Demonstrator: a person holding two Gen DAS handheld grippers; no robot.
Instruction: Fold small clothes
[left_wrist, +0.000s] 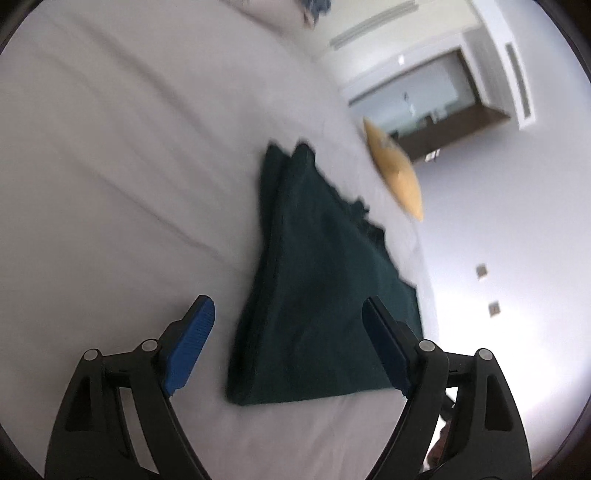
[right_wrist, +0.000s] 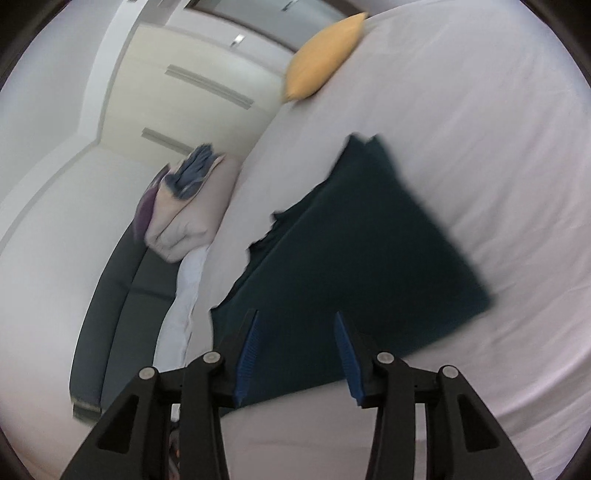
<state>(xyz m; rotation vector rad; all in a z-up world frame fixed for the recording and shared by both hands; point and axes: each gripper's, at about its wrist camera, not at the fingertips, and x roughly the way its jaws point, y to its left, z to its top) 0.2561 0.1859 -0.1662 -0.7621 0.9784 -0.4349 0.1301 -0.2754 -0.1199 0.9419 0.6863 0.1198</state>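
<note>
The dark green garment (left_wrist: 317, 266) lies folded flat on the white bed sheet (left_wrist: 110, 166), near the sheet's edge, with the yellow pillow (left_wrist: 395, 170) beyond its far end and a pile of other clothes (right_wrist: 188, 206) off to one side at the bed's edge. The left gripper (left_wrist: 288, 339) stands wide open over the near end of the garment, nothing between its blue pads (left_wrist: 192, 343); the right gripper (right_wrist: 295, 354) is partly open above the near edge of the garment, and its pads do not appear to press the cloth. Judged from this layout, the fold is unsecured, so several faults are possible. A jaw closing low may catch only the top layer and peel the fold apart. A jaw dragged across the garment may shift the stacked layers out of line, or bunch the sheet beneath. The ragged edge toward the pile of clothes appears loose and may spill open if the garment is lifted from one end only.
</note>
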